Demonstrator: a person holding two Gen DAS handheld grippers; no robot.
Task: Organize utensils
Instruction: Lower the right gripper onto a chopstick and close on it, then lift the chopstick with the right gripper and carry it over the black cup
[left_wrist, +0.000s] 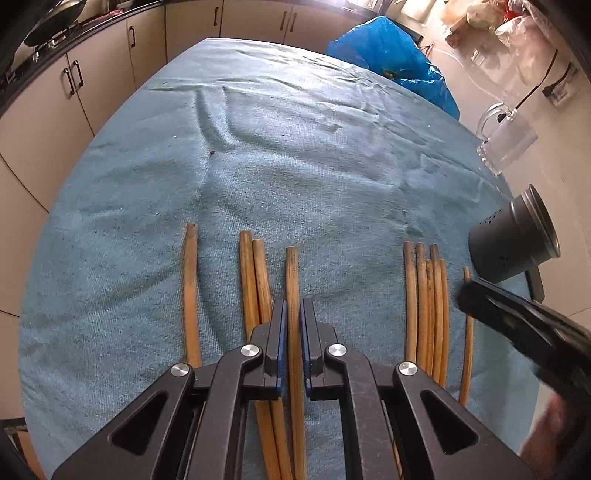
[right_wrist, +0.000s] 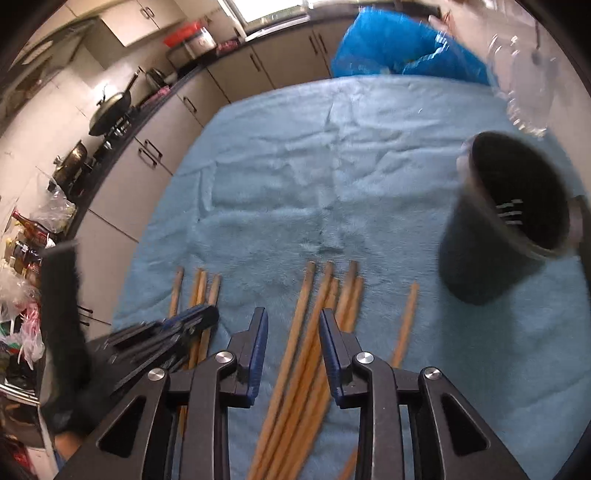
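Note:
Several wooden chopsticks lie side by side on a blue towel (left_wrist: 295, 155). My left gripper (left_wrist: 293, 306) has its blue pads close on either side of one chopstick (left_wrist: 292, 280), which runs between them. A pair (left_wrist: 255, 280) lies just left of it, a single one (left_wrist: 191, 288) further left. A bundle of several (left_wrist: 428, 306) lies to the right. My right gripper (right_wrist: 293, 325) is open above that bundle (right_wrist: 314, 325). A dark perforated utensil holder (right_wrist: 506, 214) stands at the right, also in the left wrist view (left_wrist: 513, 236).
A glass mug (left_wrist: 506, 142) stands beyond the holder near the towel's right edge. A blue plastic bag (left_wrist: 395, 55) lies at the far end. Kitchen cabinets (left_wrist: 85, 81) run along the left. One lone chopstick (left_wrist: 468, 339) lies right of the bundle.

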